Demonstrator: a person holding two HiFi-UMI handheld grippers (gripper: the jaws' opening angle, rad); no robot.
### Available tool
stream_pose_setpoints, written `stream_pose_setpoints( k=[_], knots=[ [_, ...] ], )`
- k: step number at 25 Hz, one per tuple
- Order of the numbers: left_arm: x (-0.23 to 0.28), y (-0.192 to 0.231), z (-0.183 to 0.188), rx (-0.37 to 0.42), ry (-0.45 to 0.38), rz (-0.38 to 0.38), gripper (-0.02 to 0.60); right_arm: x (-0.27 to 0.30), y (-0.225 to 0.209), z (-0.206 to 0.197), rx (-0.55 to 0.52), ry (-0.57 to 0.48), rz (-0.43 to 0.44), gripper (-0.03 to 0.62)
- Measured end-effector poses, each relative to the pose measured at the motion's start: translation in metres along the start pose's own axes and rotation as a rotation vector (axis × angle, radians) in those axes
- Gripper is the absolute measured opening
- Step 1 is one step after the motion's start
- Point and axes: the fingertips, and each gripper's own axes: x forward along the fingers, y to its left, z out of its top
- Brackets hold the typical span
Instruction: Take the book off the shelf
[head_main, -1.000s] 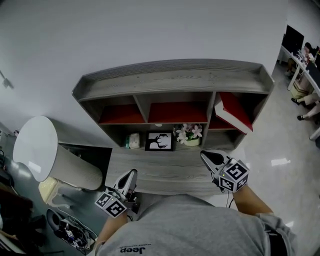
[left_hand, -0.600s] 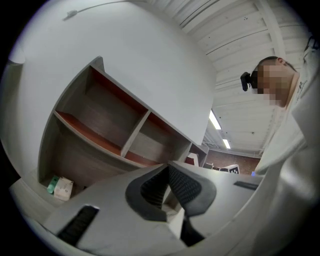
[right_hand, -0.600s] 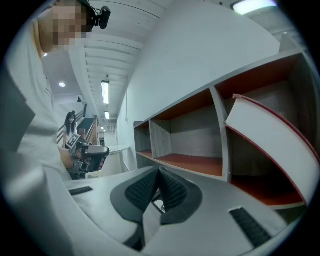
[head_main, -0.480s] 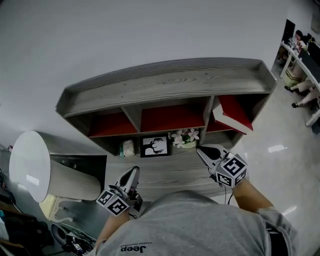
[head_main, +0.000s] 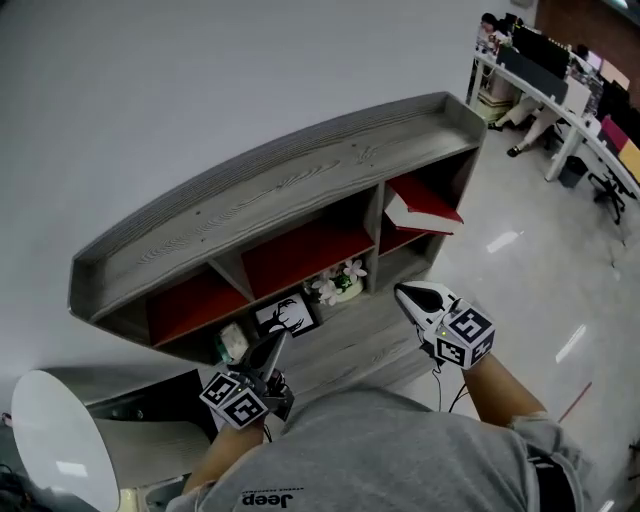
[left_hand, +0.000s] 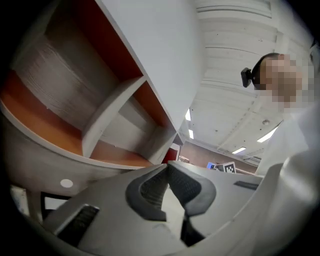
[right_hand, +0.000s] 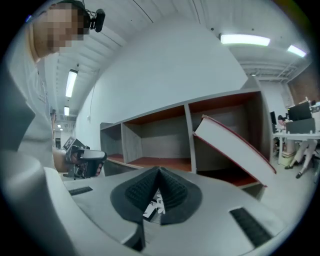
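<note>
A red-covered book (head_main: 421, 204) with white page edges leans tilted in the rightmost upper compartment of the grey shelf unit (head_main: 290, 180); the right gripper view shows the book (right_hand: 234, 150) slanting against the divider. My right gripper (head_main: 403, 292) hovers over the shelf's lower ledge, in front of and below that compartment, apart from the book, its jaws shut and empty (right_hand: 159, 171). My left gripper (head_main: 279, 342) is low at the left near the ledge, also shut on nothing (left_hand: 167, 168).
On the lower ledge stand a black-and-white framed picture (head_main: 289, 316), a small pot of flowers (head_main: 339, 284) and a small greenish packet (head_main: 232, 343). A white round-topped object (head_main: 52, 442) sits at the lower left. Office desks (head_main: 560, 80) lie far right.
The head view has swung, so the shelf now sits tilted and further left. My left gripper has shifted toward the ledge; my right gripper has barely moved. Both stay shut.
</note>
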Motion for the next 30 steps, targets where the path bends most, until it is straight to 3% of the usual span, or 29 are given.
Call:
stream_pose_setpoints(
  k=[5,11,19,26,30],
  knots=[
    [0.042,-0.016,-0.014,-0.026,0.075,-0.126,0.028,-0.037,-0.01,-0.007,0.033,-0.007,-0.115,0.005],
    [0.115,-0.053,-0.043,-0.069,0.136,-0.15,0.028,-0.096,-0.045,-0.015,0.055,-0.016,-0.182,0.005],
    [0.212,-0.078,-0.073,-0.091,0.163,-0.061,0.015,-0.162,-0.112,-0.021,0.072,-0.027,-0.211,0.005],
    [0.267,-0.08,-0.085,-0.142,0.162,0.034,0.051,-0.183,-0.147,-0.021,0.058,-0.028,-0.175,0.005],
    [0.29,-0.076,-0.085,-0.185,0.147,0.079,0.111,-0.187,-0.16,-0.015,0.043,-0.037,-0.152,0.005]
  ],
)
